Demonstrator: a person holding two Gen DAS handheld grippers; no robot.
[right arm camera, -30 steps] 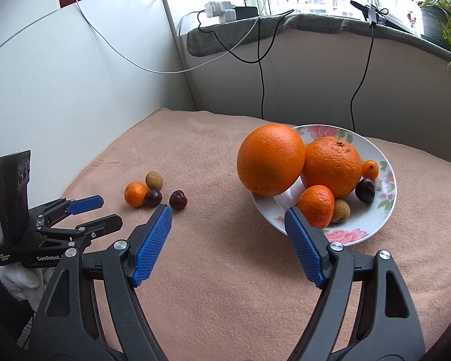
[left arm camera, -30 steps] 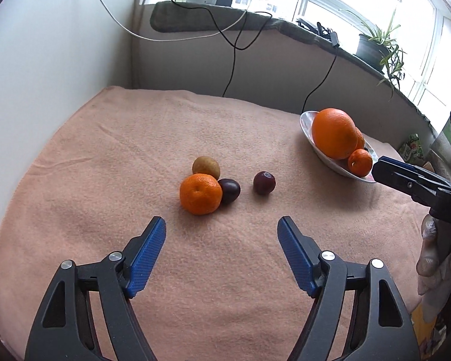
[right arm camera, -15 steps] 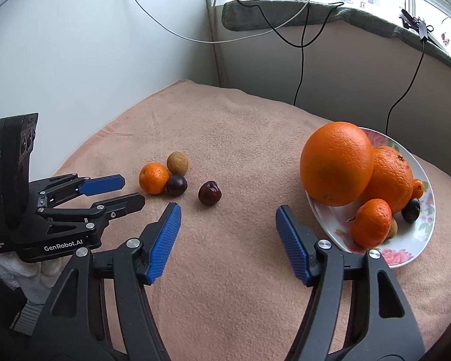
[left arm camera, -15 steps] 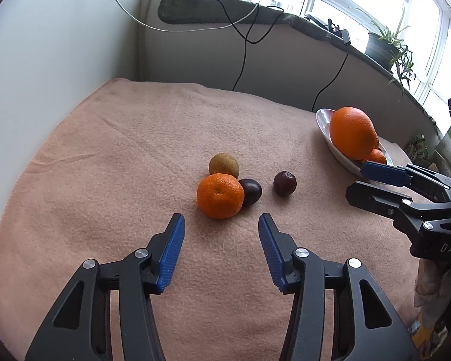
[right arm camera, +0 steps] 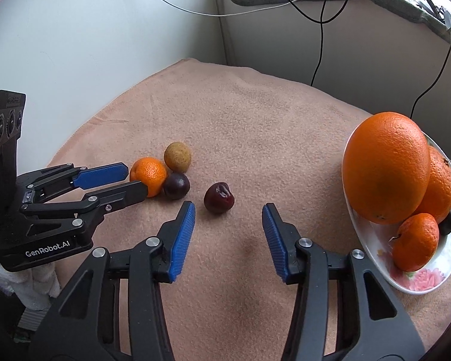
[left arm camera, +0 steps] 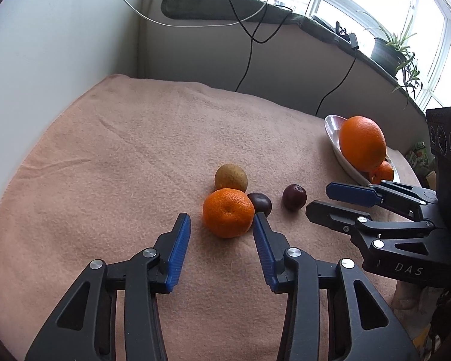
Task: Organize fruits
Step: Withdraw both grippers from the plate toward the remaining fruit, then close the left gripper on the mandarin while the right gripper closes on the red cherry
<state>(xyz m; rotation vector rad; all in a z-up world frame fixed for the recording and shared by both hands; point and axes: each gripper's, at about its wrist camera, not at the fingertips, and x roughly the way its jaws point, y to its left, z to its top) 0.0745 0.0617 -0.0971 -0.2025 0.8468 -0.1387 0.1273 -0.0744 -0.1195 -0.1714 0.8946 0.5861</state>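
Orange mandarin, dark red cherry, pink-flowered white plate, peach cloth.

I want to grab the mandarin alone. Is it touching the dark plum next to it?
Touching. In the right wrist view the mandarin presses against the dark plum, no cloth between.

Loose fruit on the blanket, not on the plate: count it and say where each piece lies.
4. A mandarin touches a tan fruit behind it and a dark plum beside it; a cherry lies apart, toward the plate. None looks hidden.
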